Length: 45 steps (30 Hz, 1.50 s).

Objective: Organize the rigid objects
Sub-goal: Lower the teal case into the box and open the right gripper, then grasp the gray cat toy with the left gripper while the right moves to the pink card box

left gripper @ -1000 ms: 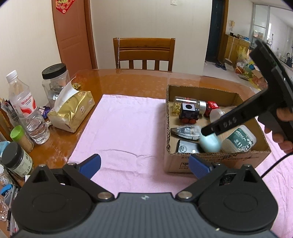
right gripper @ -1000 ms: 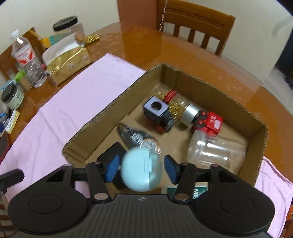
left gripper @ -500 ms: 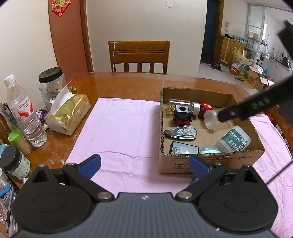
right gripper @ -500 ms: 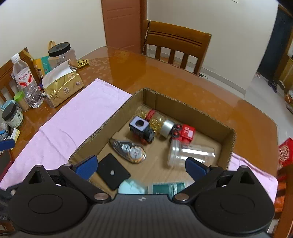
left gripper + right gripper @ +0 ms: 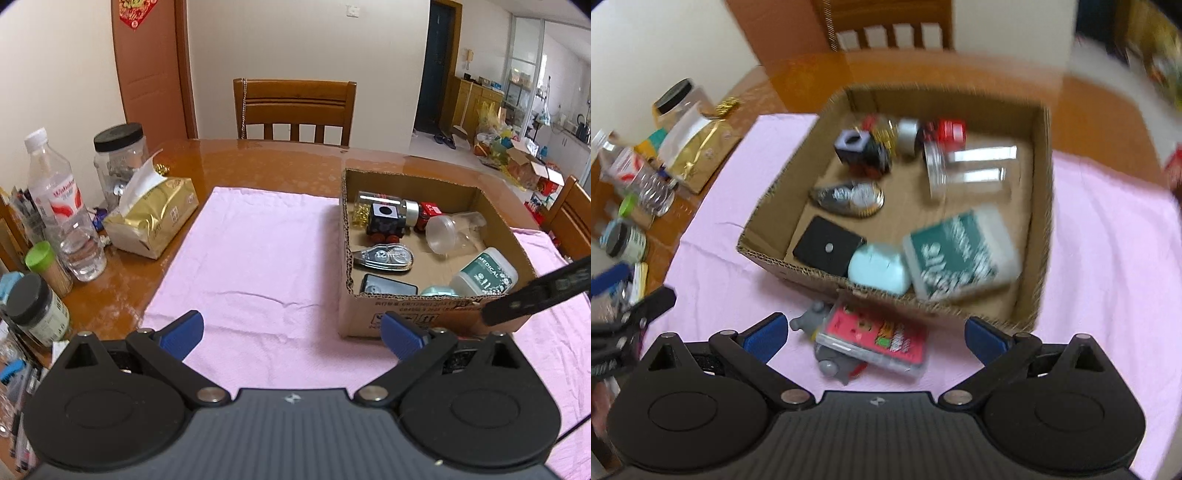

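A cardboard box (image 5: 820, 275) (image 5: 376, 314) stands on the pink cloth (image 5: 258, 266). It holds a pale blue case (image 5: 879, 267), a green and white bottle (image 5: 960, 251), a black square plate (image 5: 827, 249), a tape dispenser (image 5: 849, 195), a toy train, a clear jar and other items. In front of the box lie a clear case with a pink label (image 5: 875, 339) and a grey toy (image 5: 816, 317). My right gripper (image 5: 875, 338) is open and empty above them. My left gripper (image 5: 291, 330) is open and empty over the cloth.
On the left of the wooden table (image 5: 258, 162) stand a gold tissue pack (image 5: 155, 218), a water bottle (image 5: 62, 210), a black-lidded jar (image 5: 118, 162) and small containers. A chair (image 5: 295, 107) stands behind the table.
My right gripper opened and let the pale blue case drop into the box, then pulled back toward me. It now hangs over the items in front of the box.
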### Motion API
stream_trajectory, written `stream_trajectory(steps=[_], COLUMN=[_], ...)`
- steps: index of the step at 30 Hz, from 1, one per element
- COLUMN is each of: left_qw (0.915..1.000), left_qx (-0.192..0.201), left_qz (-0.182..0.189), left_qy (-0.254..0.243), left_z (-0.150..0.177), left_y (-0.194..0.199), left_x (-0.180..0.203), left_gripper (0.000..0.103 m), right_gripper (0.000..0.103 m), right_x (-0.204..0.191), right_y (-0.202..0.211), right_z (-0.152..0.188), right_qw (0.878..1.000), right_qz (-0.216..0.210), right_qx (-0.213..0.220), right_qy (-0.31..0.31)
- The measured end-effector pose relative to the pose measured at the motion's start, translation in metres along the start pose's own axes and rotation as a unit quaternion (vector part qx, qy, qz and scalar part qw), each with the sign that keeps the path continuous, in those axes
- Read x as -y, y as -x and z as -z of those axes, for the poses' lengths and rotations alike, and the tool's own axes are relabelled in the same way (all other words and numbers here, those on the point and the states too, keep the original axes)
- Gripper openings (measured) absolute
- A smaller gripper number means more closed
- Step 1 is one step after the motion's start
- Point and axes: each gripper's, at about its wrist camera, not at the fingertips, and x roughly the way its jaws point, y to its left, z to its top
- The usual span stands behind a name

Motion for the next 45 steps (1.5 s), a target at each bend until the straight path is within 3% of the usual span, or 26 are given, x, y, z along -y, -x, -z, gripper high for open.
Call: stream_trajectory(steps=[5, 11, 20, 25, 35, 40, 45], left_qw=[1.0000, 0.9999, 0.9995, 0.9986, 0.9898, 0.9779, 0.9638], left_qx=[-0.008, -0.013, -0.024, -0.027, -0.053, -0.065, -0.067], left_qz=[0.001, -0.007, 0.008, 0.028, 0.097, 0.140, 0.151], left_qy=[-0.002, -0.005, -0.019, -0.036, -0.090, -0.141, -0.209], left_z=[0.004, 0.005, 0.007, 0.007, 0.014, 0.027, 0.038], left_y=[-0.003, -0.005, -0.012, -0.017, -0.040, -0.052, -0.067], left_x=[-0.001, -0.005, 0.005, 0.019, 0.051, 0.074, 0.097], left_gripper=[0.101, 0.101, 0.102, 0.102, 0.102, 0.102, 0.102], right_gripper=[0.103, 0.103, 0.103, 0.103, 0.103, 0.103, 0.103], right_x=[0.002, 0.004, 0.038, 0.060, 0.053, 0.029, 0.032], right_y=[-0.035, -0.062, -0.053, -0.053, -0.053, -0.058, -0.054], right_z=[0.007, 0.013, 0.026, 0.036, 0.072, 0.096, 0.103], right_qw=[0.998, 0.997, 0.993, 0.990, 0.998, 0.989, 0.989], right_qz=[0.002, 0.019, 0.034, 0.070, 0.059, 0.097, 0.086], right_qx=[-0.012, -0.026, -0.018, -0.025, -0.023, -0.006, 0.015], right_qy=[-0.065, -0.076, -0.112, -0.117, 0.000, 0.109, 0.122])
